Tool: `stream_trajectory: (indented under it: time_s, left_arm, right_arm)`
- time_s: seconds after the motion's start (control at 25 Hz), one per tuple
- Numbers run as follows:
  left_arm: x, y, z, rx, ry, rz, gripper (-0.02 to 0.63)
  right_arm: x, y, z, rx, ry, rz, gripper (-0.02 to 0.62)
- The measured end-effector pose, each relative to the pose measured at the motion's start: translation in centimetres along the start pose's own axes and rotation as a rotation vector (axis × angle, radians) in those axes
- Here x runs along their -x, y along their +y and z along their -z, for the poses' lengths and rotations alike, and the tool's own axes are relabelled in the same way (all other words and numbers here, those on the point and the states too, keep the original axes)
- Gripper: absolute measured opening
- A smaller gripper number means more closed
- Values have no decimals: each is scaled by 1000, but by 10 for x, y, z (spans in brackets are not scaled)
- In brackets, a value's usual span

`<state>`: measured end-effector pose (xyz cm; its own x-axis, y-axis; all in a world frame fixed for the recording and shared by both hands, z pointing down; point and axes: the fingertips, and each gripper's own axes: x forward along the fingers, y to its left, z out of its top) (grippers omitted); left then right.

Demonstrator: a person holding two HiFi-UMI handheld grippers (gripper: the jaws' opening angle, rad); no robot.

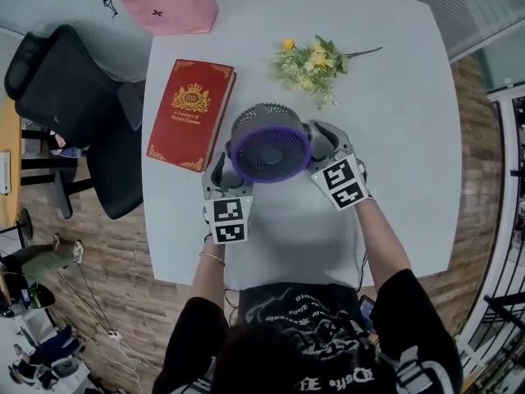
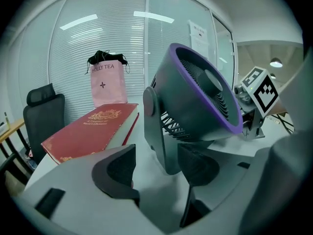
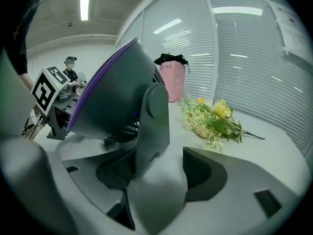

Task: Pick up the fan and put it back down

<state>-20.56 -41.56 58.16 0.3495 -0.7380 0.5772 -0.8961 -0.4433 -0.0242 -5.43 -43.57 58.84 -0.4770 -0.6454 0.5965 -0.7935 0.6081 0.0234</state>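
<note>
The fan (image 1: pixel 271 142), grey with a purple ring round its grille, is on the white table (image 1: pixel 402 146) with its face tilted upward. My left gripper (image 1: pixel 220 173) is at the fan's left side support and my right gripper (image 1: pixel 327 143) at its right one. In the left gripper view the support (image 2: pixel 165 146) lies against the right pad (image 2: pixel 198 164), with a gap to the left pad (image 2: pixel 117 173). In the right gripper view the other support (image 3: pixel 151 131) stands between the jaws of the right gripper (image 3: pixel 161 169), against the left pad (image 3: pixel 115 173) and short of the right pad (image 3: pixel 205 170).
A red book (image 1: pixel 190 113) lies left of the fan, and a pink bag (image 1: pixel 168 2) stands at the table's far left corner. Yellow artificial flowers (image 1: pixel 316 62) lie behind the fan on the right. A black office chair (image 1: pixel 74 113) stands off the table's left edge.
</note>
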Motion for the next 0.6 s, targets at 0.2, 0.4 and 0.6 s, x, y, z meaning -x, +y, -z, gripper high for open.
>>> stream_trajectory:
  time_s: [0.2,0.4,0.6]
  left_arm:
    - [-16,-1,-3,-125,-2,5,256]
    - [-26,6,0,-56,9,8,209]
    - [-30,-1,2,-129,29,37,147]
  right_arm:
    - [-10,1,-1,14,-18,-14,254]
    - [-19,5,3,97,21,-19,230]
    - [-19,6,1,108,18,-34,195]
